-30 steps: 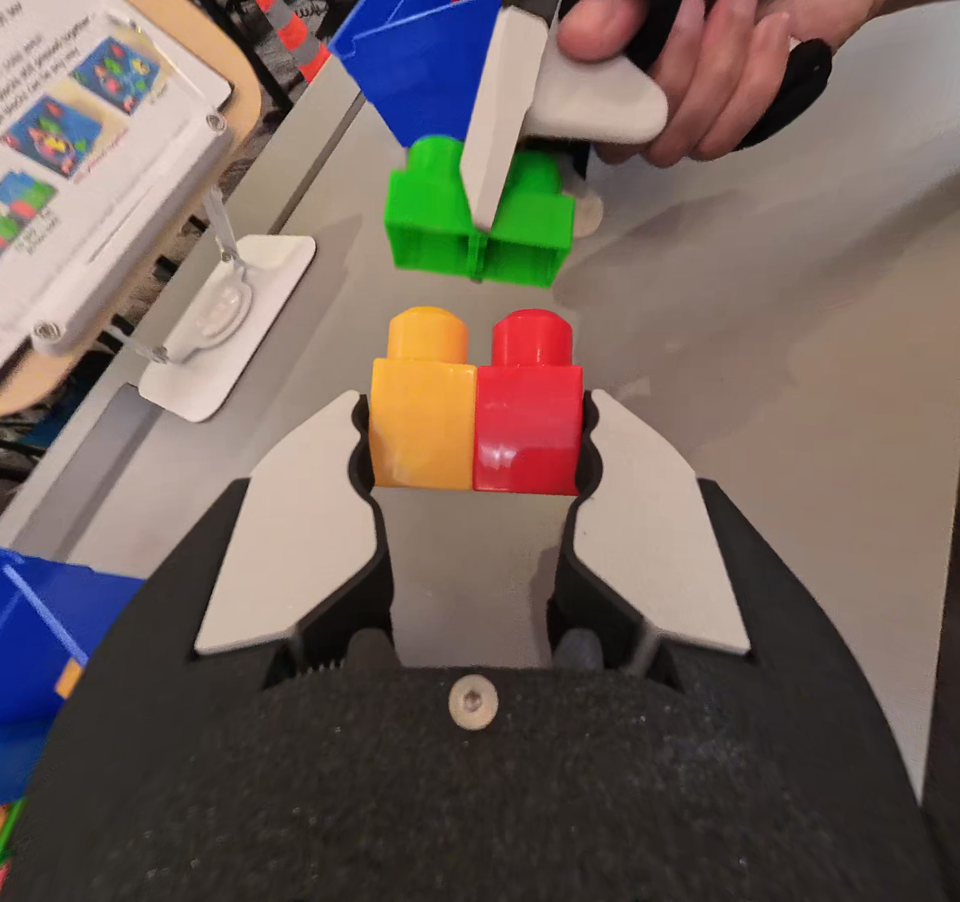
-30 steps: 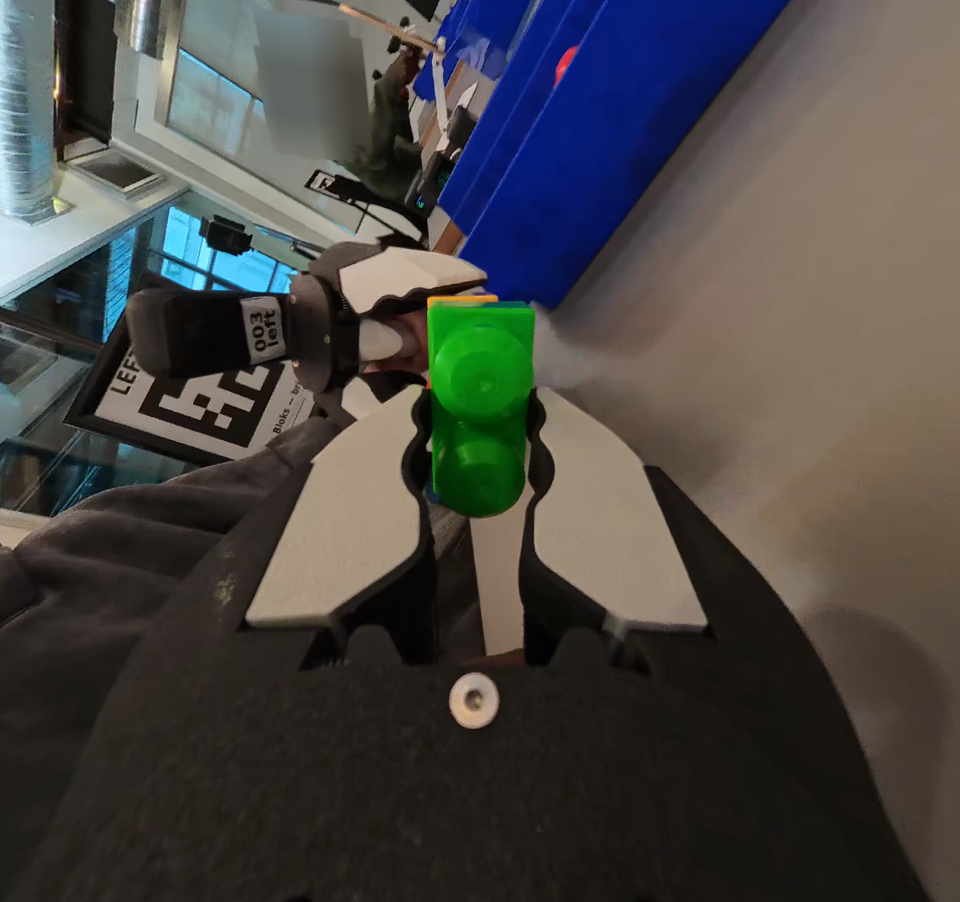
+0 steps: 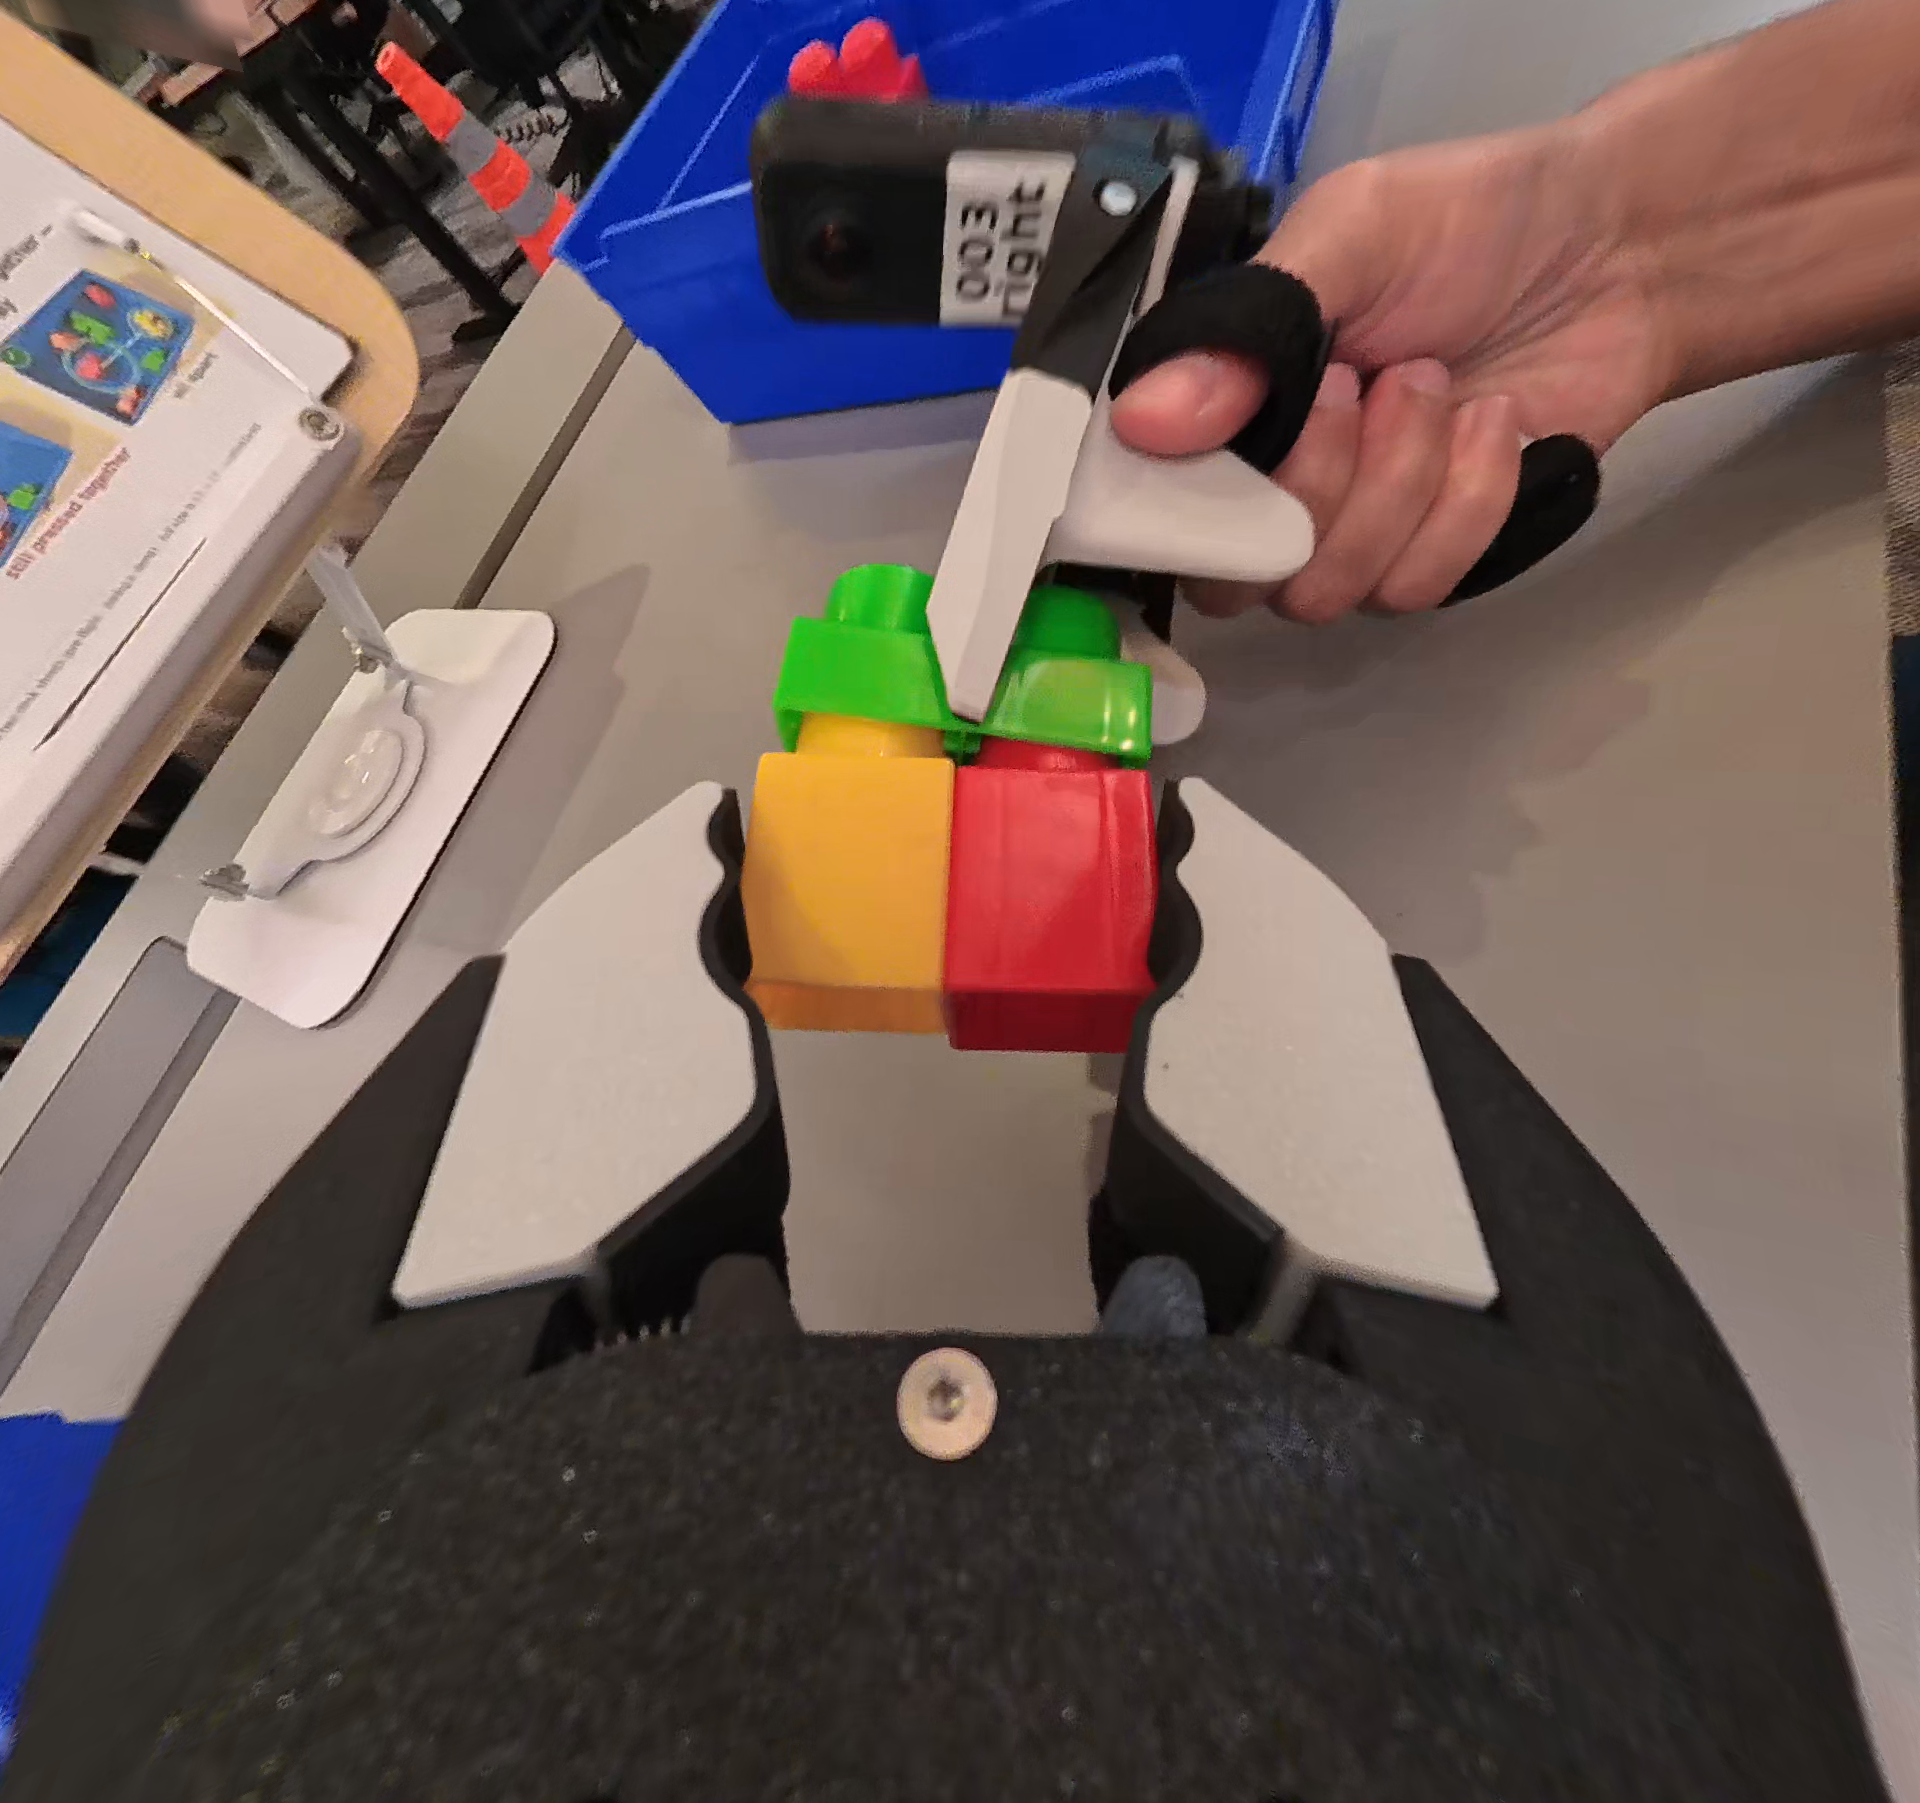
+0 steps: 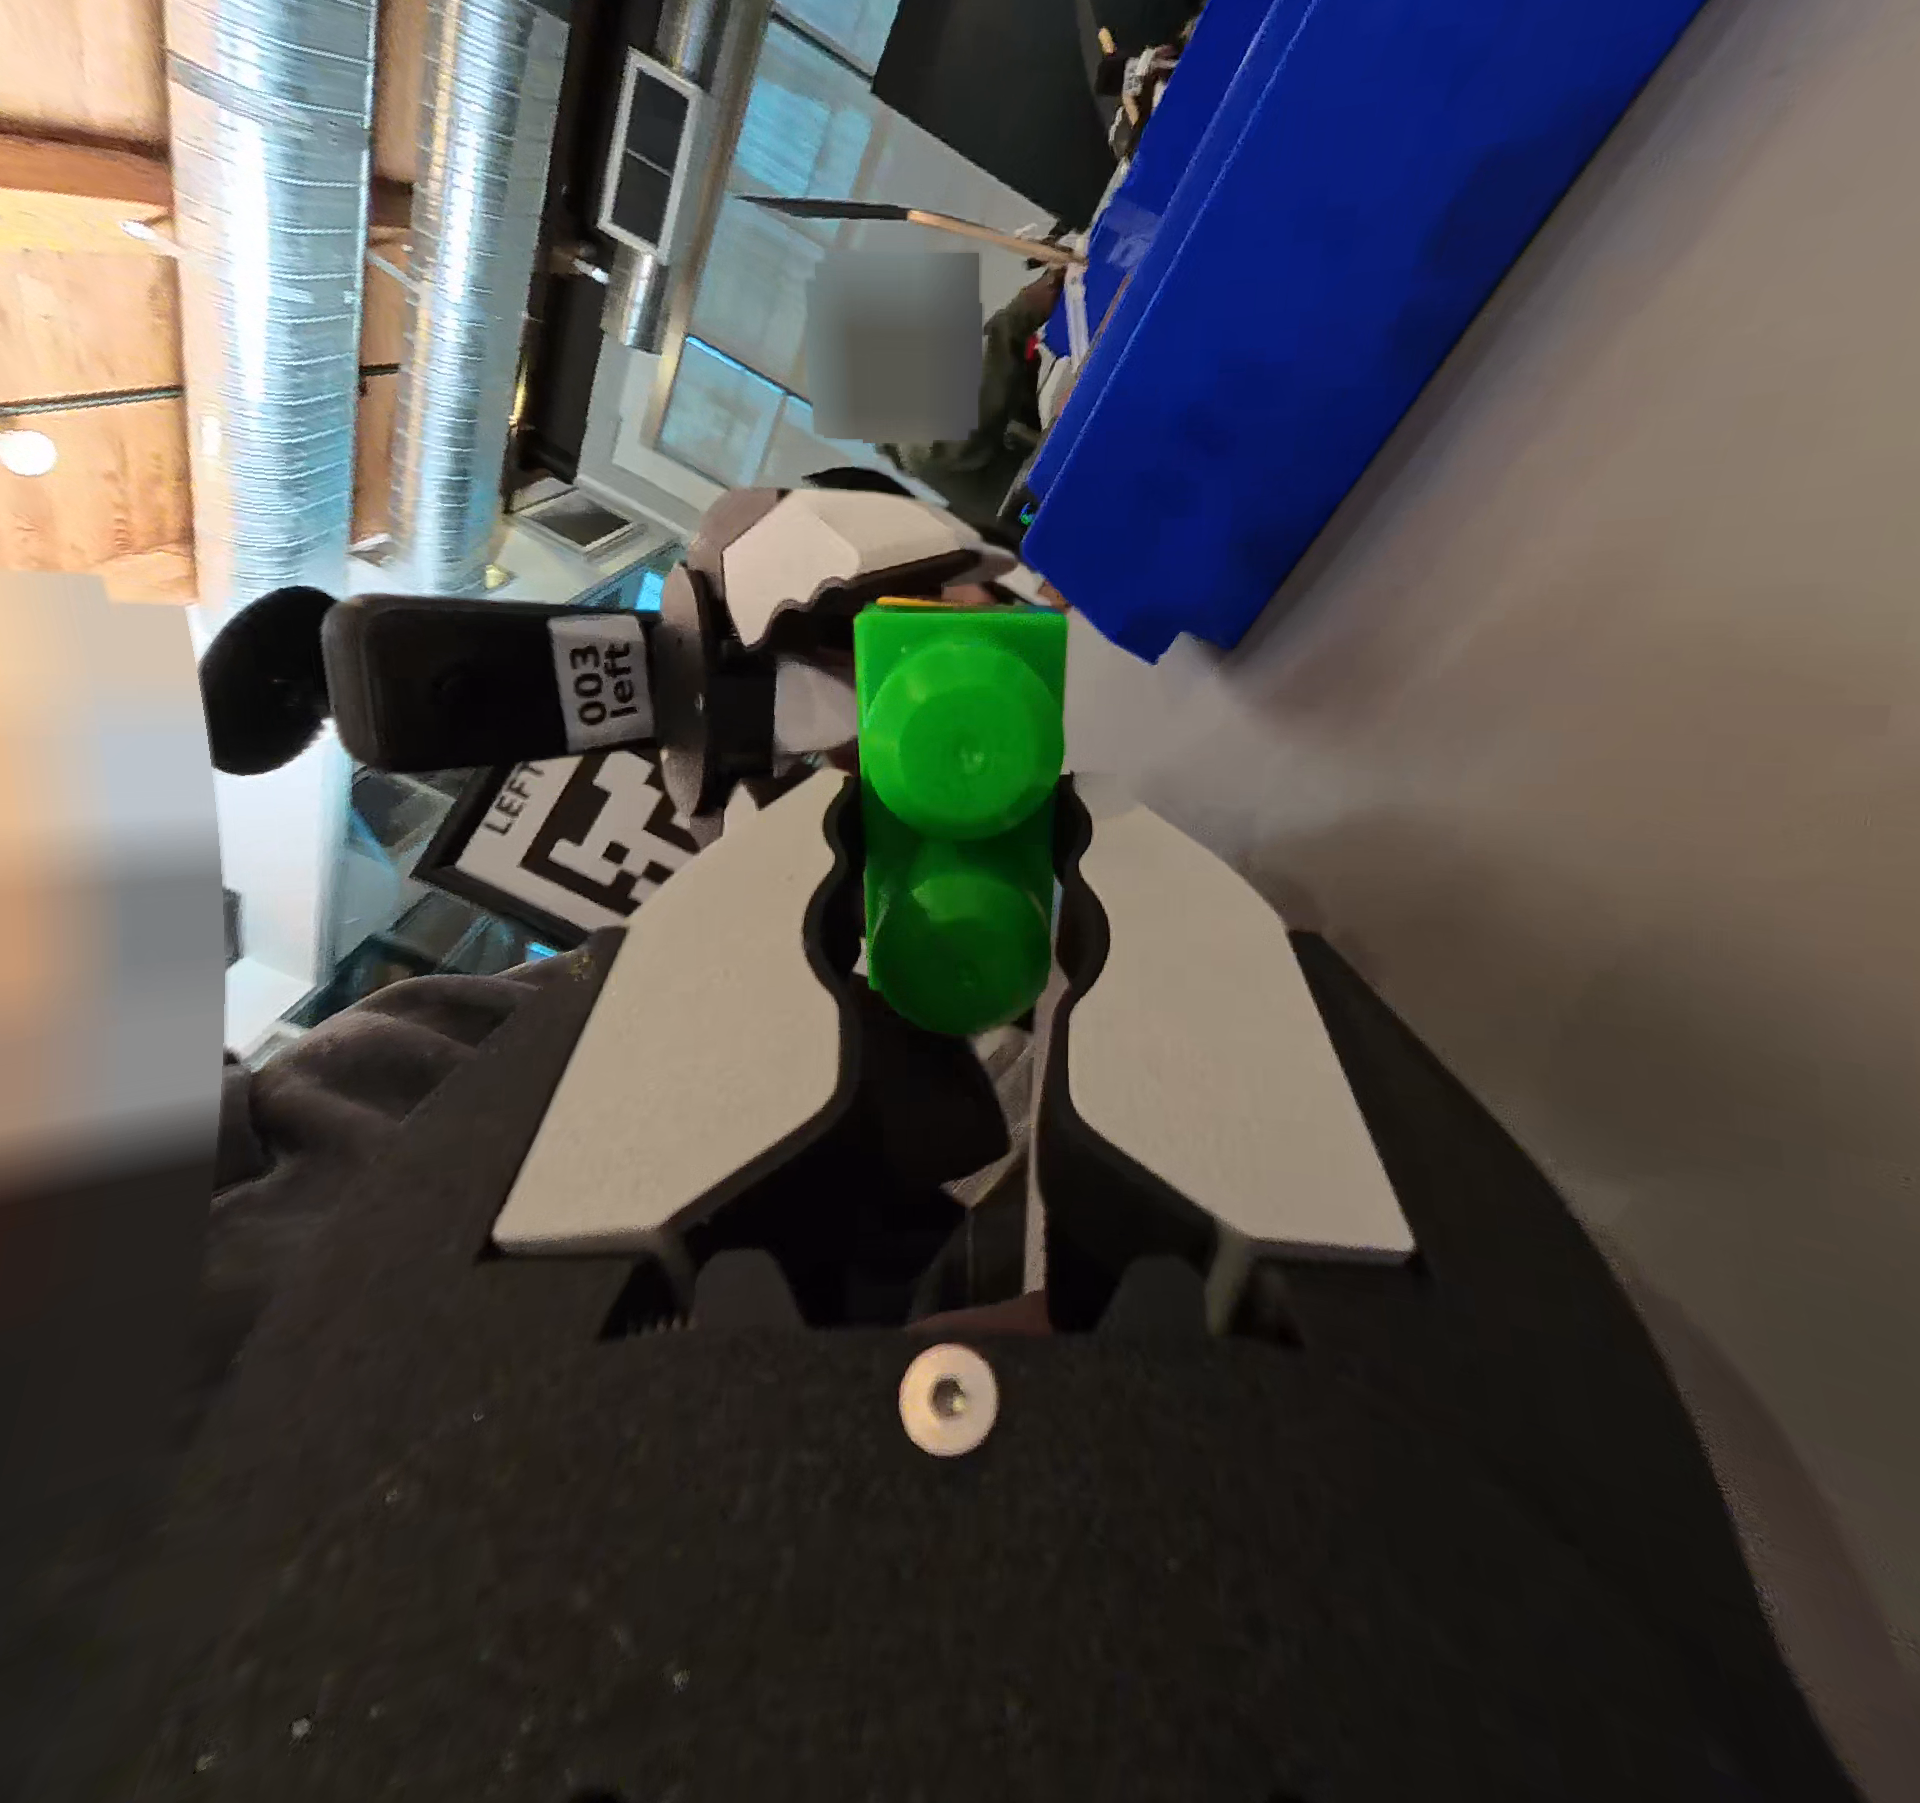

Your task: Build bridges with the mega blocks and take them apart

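My left gripper (image 3: 951, 891) is shut on a yellow block (image 3: 847, 880) and a red block (image 3: 1049, 891) held side by side, a little above the grey table (image 3: 1455, 922). My right gripper (image 4: 956, 880) is shut on a green two-stud block (image 4: 961, 818). In the left wrist view the green block (image 3: 862, 673) sits on the studs of the yellow and red blocks, tilted, with their stud tops still showing under it. A hand (image 3: 1455, 382) holds the right gripper (image 3: 997, 673) above them.
A blue bin (image 3: 935, 195) with a red block (image 3: 857, 70) inside stands at the back of the table; it also shows in the right wrist view (image 4: 1351, 299). An instruction sheet on a stand (image 3: 156, 465) with a white base (image 3: 364, 818) is at the left. An orange cone (image 3: 478, 153) is beyond the table edge. Left and right tips are no more than a few centimetres apart. From the left gripper's tips to the white base (image 3: 364, 818) is close to 35 centimetres.
The right gripper has brought the green block down from above and behind onto the studs of the yellow and red blocks. The left gripper still holds the pair.
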Tool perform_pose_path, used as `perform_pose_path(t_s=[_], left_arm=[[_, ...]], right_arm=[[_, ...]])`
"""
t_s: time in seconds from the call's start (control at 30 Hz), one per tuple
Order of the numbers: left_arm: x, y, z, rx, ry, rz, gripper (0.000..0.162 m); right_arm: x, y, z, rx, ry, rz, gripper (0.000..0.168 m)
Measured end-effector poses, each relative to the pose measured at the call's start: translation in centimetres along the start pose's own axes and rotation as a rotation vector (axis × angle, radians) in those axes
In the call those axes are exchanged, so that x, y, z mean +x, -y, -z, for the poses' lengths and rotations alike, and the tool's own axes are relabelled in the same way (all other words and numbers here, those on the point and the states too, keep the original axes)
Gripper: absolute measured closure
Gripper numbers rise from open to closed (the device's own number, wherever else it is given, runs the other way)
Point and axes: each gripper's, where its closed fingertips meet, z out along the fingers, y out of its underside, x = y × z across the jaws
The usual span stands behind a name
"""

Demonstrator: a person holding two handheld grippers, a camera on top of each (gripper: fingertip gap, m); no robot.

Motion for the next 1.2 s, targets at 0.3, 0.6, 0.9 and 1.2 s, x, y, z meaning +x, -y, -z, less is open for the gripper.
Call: perform_pose_path(t_s=[0.3,0.6,0.9,1.2], left_arm=[[0.9,0.8,0.7,0.062,-0.06,-0.026,0.088],[1.2,0.9,-0.6,0.084,-0.049,-0.03,0.088],[0.8,0.5,-0.4,0.077,-0.01,-0.056,0.088],[-1.2,0.4,3.1,0.186,-0.037,0.341,0.084]], right_arm=[[-0.7,-1.0,-0.4,-0.022,0.17,-0.143,0.134],[0.1,-0.9,0.4,-0.002,0.138,-0.13,0.134],[0.2,-0.6,0.0,-0.005,0.07,-0.019,0.134],[0.3,-0.1,0.5,0.039,-0.038,0.194,0.134]])
